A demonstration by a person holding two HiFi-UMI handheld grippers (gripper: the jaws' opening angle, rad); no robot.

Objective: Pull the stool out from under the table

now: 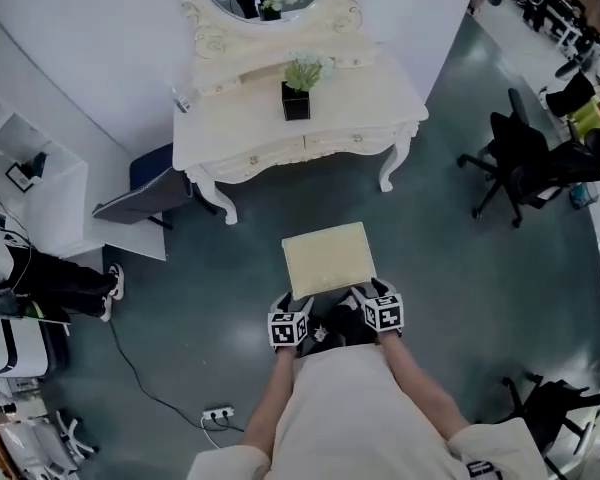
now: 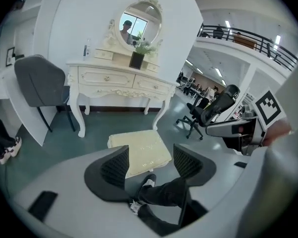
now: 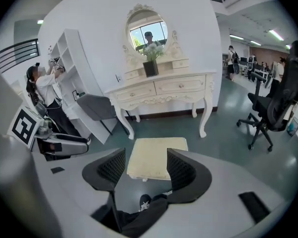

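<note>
- Head view: the stool (image 1: pixel 328 258) stands on open floor, clear of the table (image 1: pixel 360 98) and just ahead of both grippers. The left gripper (image 1: pixel 292 308) sits off its near left corner and the right gripper (image 1: pixel 372 293) off its near right corner. From this steep angle I can't quite tell whether the tips touch the seat edge. I judge the pull to be done, so the main risk is a needless regrip that drags the stool askew.
- Left gripper view: the left gripper (image 2: pixel 150 163) has its jaws well apart with nothing clamped. The stool (image 2: pixel 139 150) lies beyond and below them, a little to the left. The person's shoe (image 2: pixel 148 183) is right under the jaws, so a careless drop could strike the foot or the seat corner.
- Right gripper view: the right gripper (image 3: pixel 146 168) is likewise spread wide and empty. The stool (image 3: pixel 154 157) lies straight ahead and below, framed between the jaws. If only this side closes and tugs, the stool could pivot or tip on its legs towards the feet.
</note>
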